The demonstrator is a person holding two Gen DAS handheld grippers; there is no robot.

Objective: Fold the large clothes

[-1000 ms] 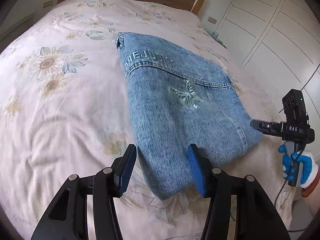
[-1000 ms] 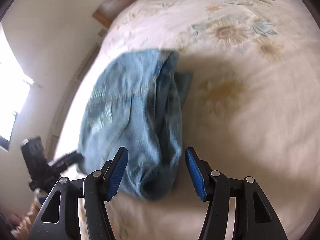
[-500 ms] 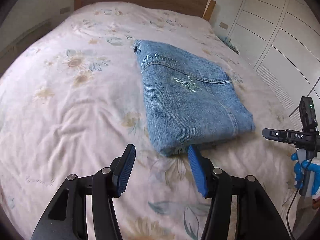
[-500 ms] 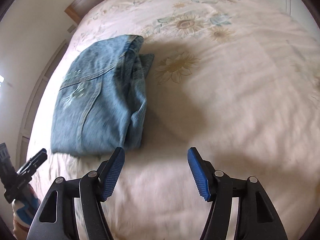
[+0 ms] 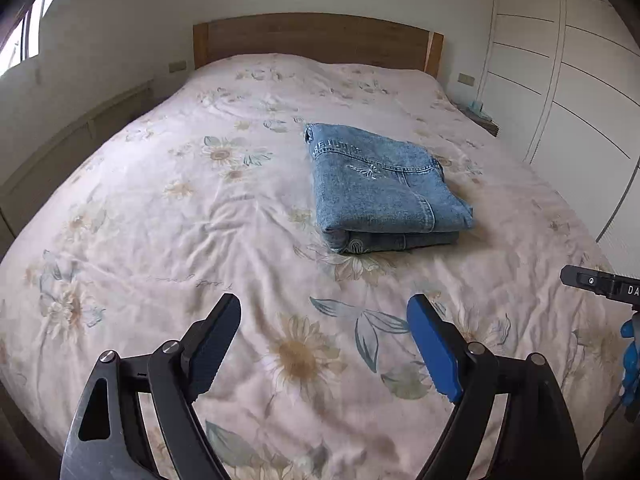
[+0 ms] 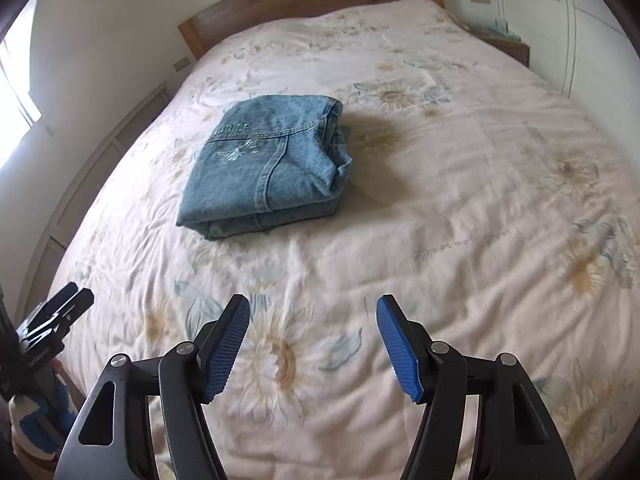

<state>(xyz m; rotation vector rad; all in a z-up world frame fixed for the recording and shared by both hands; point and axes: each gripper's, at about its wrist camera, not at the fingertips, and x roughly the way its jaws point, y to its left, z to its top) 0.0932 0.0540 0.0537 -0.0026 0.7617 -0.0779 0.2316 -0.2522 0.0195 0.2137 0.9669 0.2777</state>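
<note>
Jeans [image 5: 384, 188], folded into a thick rectangular bundle, lie on the bed [image 5: 160, 208] a little toward the wardrobe side of its middle, well apart from both grippers.

That bed is the largest thing in view. Its pale bedspread, printed with sunflowers and grey-green leaves, is creased in shallow wrinkles and fills most of both views. A wooden headboard [image 5: 316, 40] closes the far end against the white wall. Along one long side runs a white wardrobe [image 5: 580, 92] with thin dark seams between its doors, and a small low stand [image 5: 482, 118] sits in the corner where it meets the headboard end. Along the other long side stands a low pale panelled unit [image 5: 76, 136] under a bright window [image 5: 22, 36]. Wide stretches of bare bedspread lie all round the bundle: toward the headboard, toward both long edges, and across the near end between the denim and the grippers.

The bundle is mid-blue, washed denim. Its top face shows a curved seam, a pale embroidered butterfly-like motif and a line of lettering near the far edge. The near edge is a rounded fold with stacked layers under it; on the side away from the window the layers bunch up loosely and unevenly.

The left gripper [image 5: 324, 344] hovers over the near end of the bed with its jaws spread wide and nothing between them. The right gripper [image 6: 313, 346] hangs likewise, jaws wide apart and empty, above a printed sunflower.
</note>
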